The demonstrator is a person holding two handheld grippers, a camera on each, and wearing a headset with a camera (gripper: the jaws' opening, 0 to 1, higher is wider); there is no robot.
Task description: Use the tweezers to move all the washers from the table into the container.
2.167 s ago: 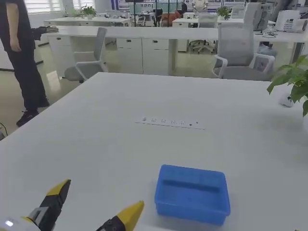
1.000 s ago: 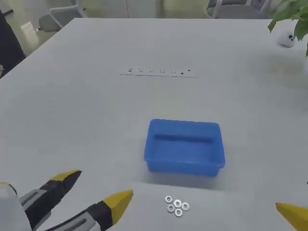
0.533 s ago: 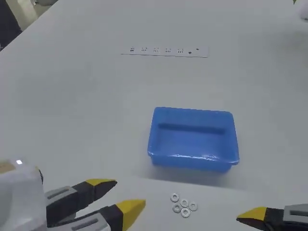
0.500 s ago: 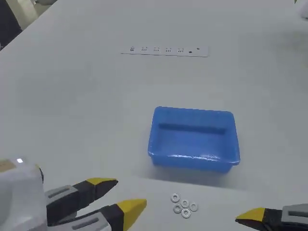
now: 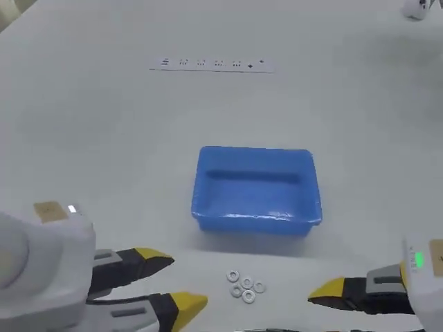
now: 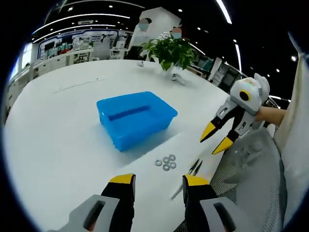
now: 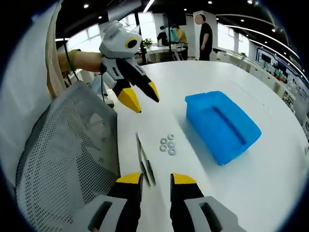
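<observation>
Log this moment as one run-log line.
left tool: open, empty | right tool: open, empty | tweezers: on table, untouched | washers: clustered beside container | container: empty

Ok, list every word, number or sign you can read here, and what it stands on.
None can be read.
Marks on the strip on the table: too small to read.
A tan sticker on the left tool: blurred.
The wall boards in the left gripper view: blurred.
The container: no label seen.
</observation>
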